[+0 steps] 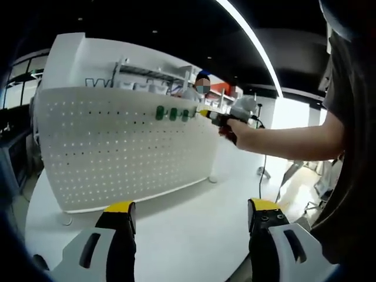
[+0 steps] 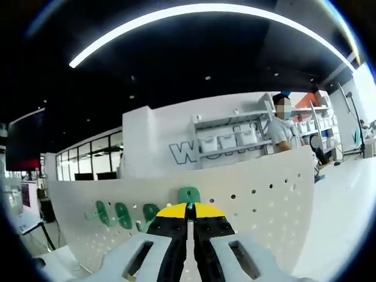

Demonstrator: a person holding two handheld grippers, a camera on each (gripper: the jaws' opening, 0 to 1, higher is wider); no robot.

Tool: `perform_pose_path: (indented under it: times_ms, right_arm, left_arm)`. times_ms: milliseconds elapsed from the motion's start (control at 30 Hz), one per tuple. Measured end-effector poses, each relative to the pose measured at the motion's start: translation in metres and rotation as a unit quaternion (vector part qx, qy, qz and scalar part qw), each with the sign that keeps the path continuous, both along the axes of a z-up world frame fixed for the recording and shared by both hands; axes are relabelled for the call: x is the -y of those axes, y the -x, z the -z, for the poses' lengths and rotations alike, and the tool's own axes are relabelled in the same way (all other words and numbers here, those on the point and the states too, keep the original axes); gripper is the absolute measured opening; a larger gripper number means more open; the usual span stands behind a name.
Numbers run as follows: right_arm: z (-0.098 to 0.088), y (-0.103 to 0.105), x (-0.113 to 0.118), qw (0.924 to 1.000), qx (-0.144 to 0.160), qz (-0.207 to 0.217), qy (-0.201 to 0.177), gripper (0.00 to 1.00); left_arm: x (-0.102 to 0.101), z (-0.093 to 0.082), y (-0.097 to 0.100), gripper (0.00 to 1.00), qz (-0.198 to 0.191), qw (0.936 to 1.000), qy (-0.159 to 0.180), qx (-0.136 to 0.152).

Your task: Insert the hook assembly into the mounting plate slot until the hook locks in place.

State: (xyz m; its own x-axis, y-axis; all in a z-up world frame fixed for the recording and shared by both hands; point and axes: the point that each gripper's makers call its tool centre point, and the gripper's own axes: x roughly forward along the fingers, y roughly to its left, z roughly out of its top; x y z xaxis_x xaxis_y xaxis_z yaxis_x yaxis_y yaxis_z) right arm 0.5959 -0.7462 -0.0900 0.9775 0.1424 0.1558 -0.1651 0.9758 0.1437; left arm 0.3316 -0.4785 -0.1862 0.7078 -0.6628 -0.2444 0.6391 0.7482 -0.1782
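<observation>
A white pegboard mounting plate (image 1: 123,153) stands upright on a white table (image 1: 188,229). Three green hooks (image 1: 173,113) hang in a row near its top edge. The right gripper (image 1: 207,114), held in a person's hand, is at the board just right of that row. In the right gripper view its yellow-tipped jaws (image 2: 188,211) are shut, with a green hook (image 2: 189,194) poking out from between the tips against the pegboard (image 2: 264,205). The other green hooks (image 2: 123,215) sit to its left. My left gripper (image 1: 192,205) hangs open and empty low before the board.
A person (image 1: 202,88) stands behind the board by white shelving (image 2: 235,138). The arm (image 1: 294,141) holding the right gripper crosses the right side of the left gripper view. The table's front edge curves below the left gripper's jaws.
</observation>
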Motion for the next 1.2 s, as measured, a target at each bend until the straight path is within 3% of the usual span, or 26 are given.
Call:
perform_pose_path:
  times_ms: [667, 1033, 1200]
  right_arm:
    - [0.015, -0.004, 0.0, 0.9999, -0.007, -0.004, -0.012, 0.0]
    - [0.015, -0.005, -0.002, 0.9999, -0.009, 0.004, 0.011, 0.0]
    - [0.016, -0.006, -0.004, 0.9992, -0.038, 0.003, 0.011, 0.01]
  left_arm:
    - [-0.003, -0.001, -0.001, 0.79, -0.003, 1.0, -0.005, 0.003]
    - [-0.004, 0.001, -0.003, 0.79, -0.005, 1.0, -0.004, 0.001]
    - [-0.003, 0.001, -0.003, 0.78, -0.003, 1.0, -0.007, 0.002]
